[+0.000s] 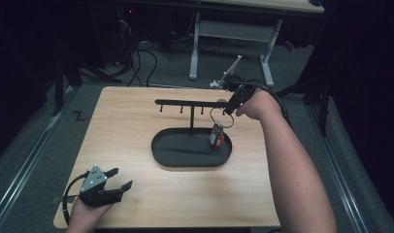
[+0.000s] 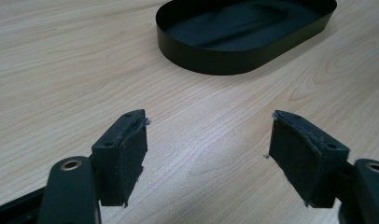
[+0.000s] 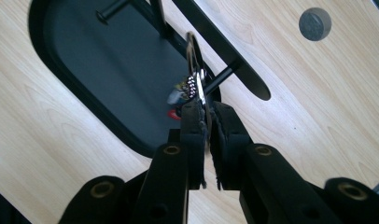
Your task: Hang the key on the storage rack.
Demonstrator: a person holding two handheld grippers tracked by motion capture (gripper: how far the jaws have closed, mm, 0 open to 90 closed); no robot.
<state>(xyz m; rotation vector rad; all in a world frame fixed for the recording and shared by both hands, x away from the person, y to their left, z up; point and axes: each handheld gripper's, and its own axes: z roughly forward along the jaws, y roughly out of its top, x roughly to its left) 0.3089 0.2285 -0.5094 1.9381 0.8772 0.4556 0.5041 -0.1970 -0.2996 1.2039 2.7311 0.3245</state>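
A black hook rack [image 1: 185, 103] stands on a post in a black oval tray [image 1: 158, 145] at mid-table. My right gripper [image 1: 229, 108] is at the rack's right end, shut on a metal key ring [image 1: 221, 118] from which a small red-and-white tag [image 1: 217, 137] dangles over the tray. In the right gripper view the ring [image 3: 194, 60] runs edge-on between the pads of that gripper [image 3: 207, 114] and crosses the end peg [image 3: 220, 77]; whether it rests on the peg I cannot tell. My left gripper [image 1: 121, 178] lies at the table's front left, open, with bare wood between its fingers [image 2: 127, 154].
The tray's wall [image 2: 215, 60] lies ahead of the left gripper across open wood. A round grey disc [image 3: 315, 23] is set in the tabletop behind the rack. Beyond the table's far edge stand a white desk frame [image 1: 195, 48] and floor cables.
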